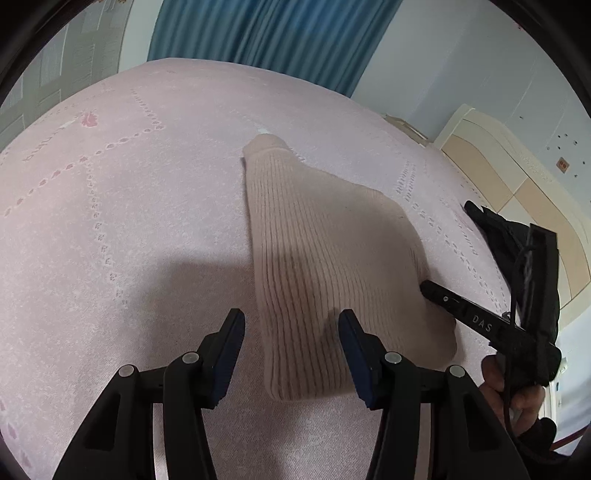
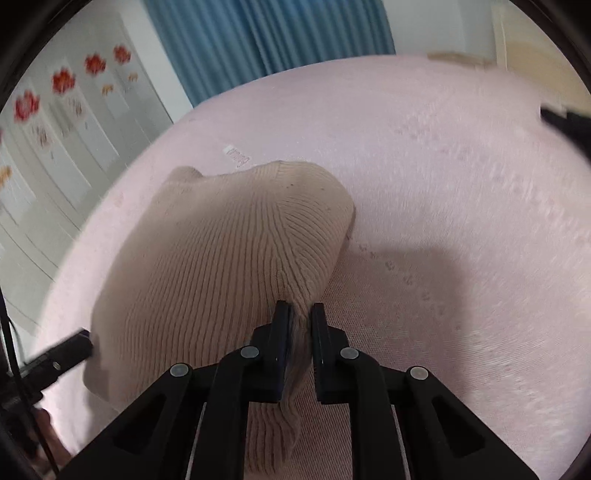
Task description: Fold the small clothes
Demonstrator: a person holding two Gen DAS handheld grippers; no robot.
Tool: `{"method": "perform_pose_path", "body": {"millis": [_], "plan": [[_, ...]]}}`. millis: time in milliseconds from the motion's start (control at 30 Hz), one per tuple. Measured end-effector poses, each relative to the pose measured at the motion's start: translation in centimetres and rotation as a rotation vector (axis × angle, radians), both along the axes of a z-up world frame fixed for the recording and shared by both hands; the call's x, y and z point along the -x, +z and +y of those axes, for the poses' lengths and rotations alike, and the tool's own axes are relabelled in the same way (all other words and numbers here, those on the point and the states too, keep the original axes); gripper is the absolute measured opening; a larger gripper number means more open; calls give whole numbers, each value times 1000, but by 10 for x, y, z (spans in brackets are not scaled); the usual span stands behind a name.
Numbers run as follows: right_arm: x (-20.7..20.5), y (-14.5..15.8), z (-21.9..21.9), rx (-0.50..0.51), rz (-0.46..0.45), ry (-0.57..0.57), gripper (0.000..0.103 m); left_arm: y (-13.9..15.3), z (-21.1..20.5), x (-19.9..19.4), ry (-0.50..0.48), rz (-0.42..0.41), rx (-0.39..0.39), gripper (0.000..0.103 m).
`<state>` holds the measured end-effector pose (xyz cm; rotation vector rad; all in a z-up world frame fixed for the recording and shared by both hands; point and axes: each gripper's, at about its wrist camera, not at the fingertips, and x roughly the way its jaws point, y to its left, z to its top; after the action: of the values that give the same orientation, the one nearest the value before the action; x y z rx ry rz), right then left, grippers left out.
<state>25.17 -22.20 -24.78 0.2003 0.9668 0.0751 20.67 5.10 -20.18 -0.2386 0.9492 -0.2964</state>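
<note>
A beige ribbed knit garment (image 1: 325, 258) lies on the pink bedsheet (image 1: 122, 206). My left gripper (image 1: 291, 325) is open, its jaws astride the garment's near left edge, just above the sheet. My right gripper (image 2: 300, 314) is shut on a bunched edge of the knit garment (image 2: 221, 254), pulling it into a ridge. In the left wrist view the right gripper's finger (image 1: 439, 293) shows at the garment's right edge. In the right wrist view the left gripper's finger (image 2: 66, 350) touches the garment's left edge.
A blue curtain (image 1: 273, 33) hangs beyond the bed. A cream wardrobe (image 1: 517, 177) stands at the right. A wall with red flower stickers (image 2: 62, 81) is to the left. A small white label (image 2: 236, 157) lies on the sheet behind the garment.
</note>
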Motion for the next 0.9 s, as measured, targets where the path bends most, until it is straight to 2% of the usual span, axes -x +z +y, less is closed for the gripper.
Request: {"method": "perform_pose_path", "body": {"millis": [100,267,367,433,533,633,667,767,833,867,900], "plan": [[1,9,7,40,31,7,13,4,0,0,21,25,-24,51],[12,26,-4,-15,84,-32,18,14,2,1,46,51,-51,55],[22,42,-2,39,108,-25,23,30,-2,6,33,33,-59,58],[29,54,-2,70,107,-27,33,43,-7,10,39,20,-70,61],[49,79,-4,112,72,-40,38,64,-14,19,49,-2,-89,68],[67,105,-5,147,43,-40,51,86,-24,31,64,-26,-149,73],[72,113,-7,158,28,-47,53,95,-28,37,69,-29,-181,74],[93,138,-17,153,9,-67,56,118,-34,54,75,-46,-205,77],[108,153,-21,140,4,-78,65,136,-36,70,86,-78,-212,81],[119,163,-22,148,-7,-89,75,145,-37,79,92,-93,-219,82],[126,171,-22,165,-21,-100,80,154,-38,89,93,-106,-224,83]]}}
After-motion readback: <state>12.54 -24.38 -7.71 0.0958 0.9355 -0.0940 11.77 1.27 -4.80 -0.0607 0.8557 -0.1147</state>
